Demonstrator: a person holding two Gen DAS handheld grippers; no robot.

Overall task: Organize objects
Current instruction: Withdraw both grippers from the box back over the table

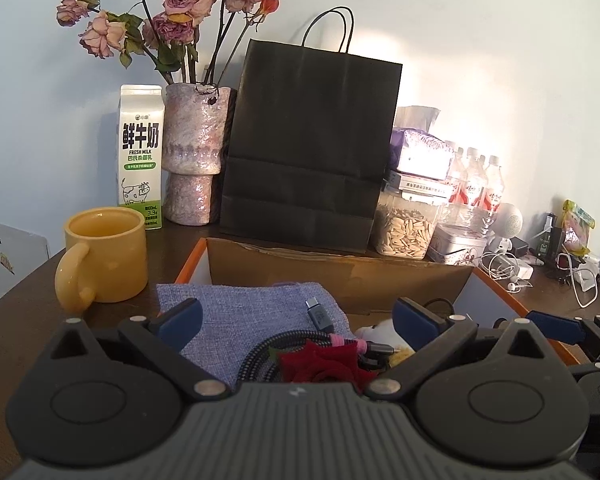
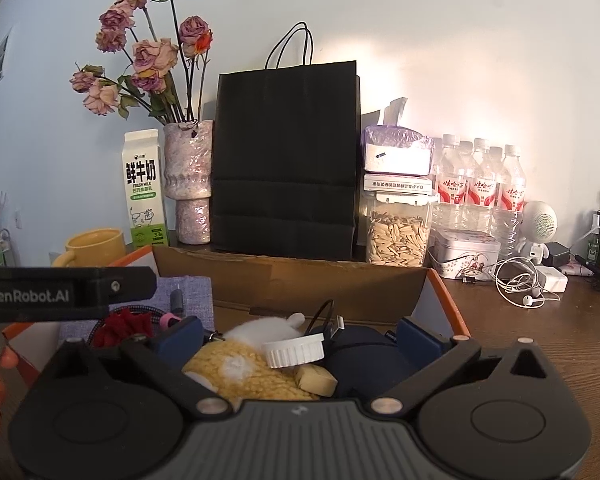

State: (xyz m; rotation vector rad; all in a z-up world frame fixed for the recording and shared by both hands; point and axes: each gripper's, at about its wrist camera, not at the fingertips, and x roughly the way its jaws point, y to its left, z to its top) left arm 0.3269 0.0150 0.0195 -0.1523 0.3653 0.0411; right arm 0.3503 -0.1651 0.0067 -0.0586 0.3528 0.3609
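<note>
I am holding my left hand-held gripper (image 1: 298,322) over the cardboard box (image 1: 340,276) on the desk (image 1: 24,292), its fingers spread wide and grasping nothing. Under it a blue-grey cloth pouch (image 1: 244,312) is lying in the box's left part, with a coiled braided cable (image 1: 268,354) and a dark red fabric flower (image 1: 320,364) resting on its near edge. My right hand-held gripper (image 2: 298,340) is hovering over the same box just to the right — also released, nothing between its fingers. Below it a yellow-and-white plush toy (image 2: 240,364), a white screw cap (image 2: 294,350) and a dark blue pouch (image 2: 368,354) are sitting together inside the box. A yellow mug (image 1: 104,256) is standing on the desk just left of the box — a black paper bag (image 1: 312,140) is standing behind it.
</note>
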